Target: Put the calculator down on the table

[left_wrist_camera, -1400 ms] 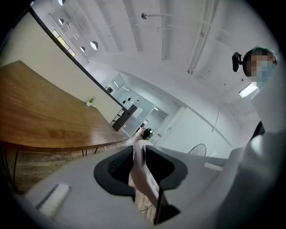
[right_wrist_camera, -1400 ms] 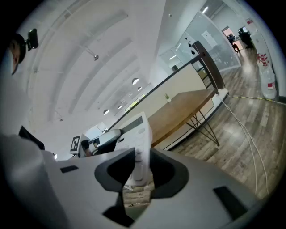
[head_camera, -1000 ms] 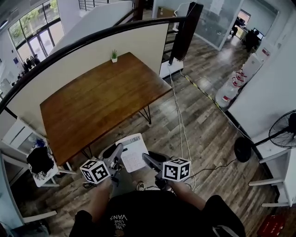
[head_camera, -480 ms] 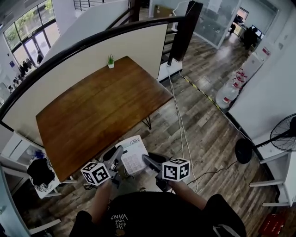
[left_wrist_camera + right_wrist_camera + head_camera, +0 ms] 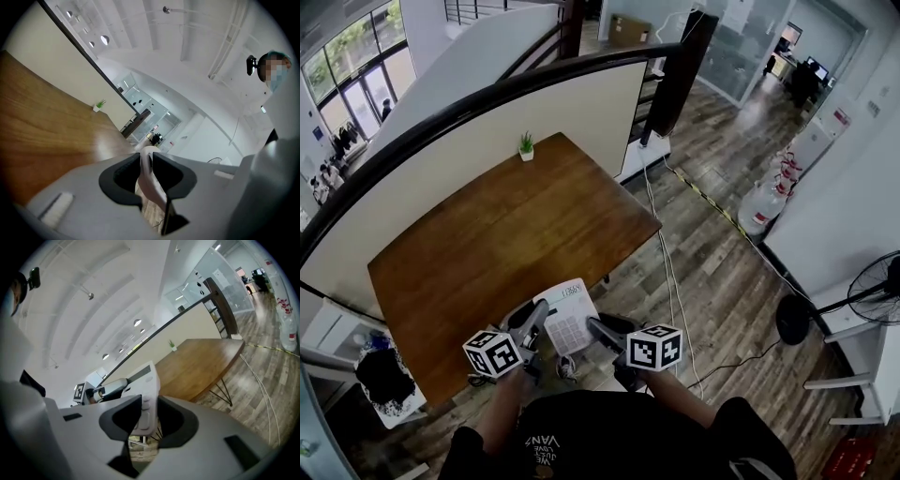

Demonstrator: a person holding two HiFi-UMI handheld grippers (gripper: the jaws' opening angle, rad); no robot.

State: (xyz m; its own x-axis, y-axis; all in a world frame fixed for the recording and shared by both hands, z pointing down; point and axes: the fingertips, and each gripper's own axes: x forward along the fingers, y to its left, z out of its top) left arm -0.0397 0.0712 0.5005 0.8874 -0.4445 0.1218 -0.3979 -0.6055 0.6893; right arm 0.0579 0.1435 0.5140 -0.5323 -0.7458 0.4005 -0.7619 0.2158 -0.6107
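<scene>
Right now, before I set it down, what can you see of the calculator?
The calculator is a flat white slab, plastic-looking, with a dark display strip at its far end and a grid of pale keys facing up. It hangs roughly level above the near edge of the wooden table, apparently not resting on it. The left gripper pinches its left edge, the right gripper its right edge, fingers shut on it.

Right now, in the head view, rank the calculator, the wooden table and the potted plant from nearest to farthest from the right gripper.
1. calculator, held in the right gripper
2. wooden table, just ahead and left
3. potted plant, on the table's far edge
</scene>
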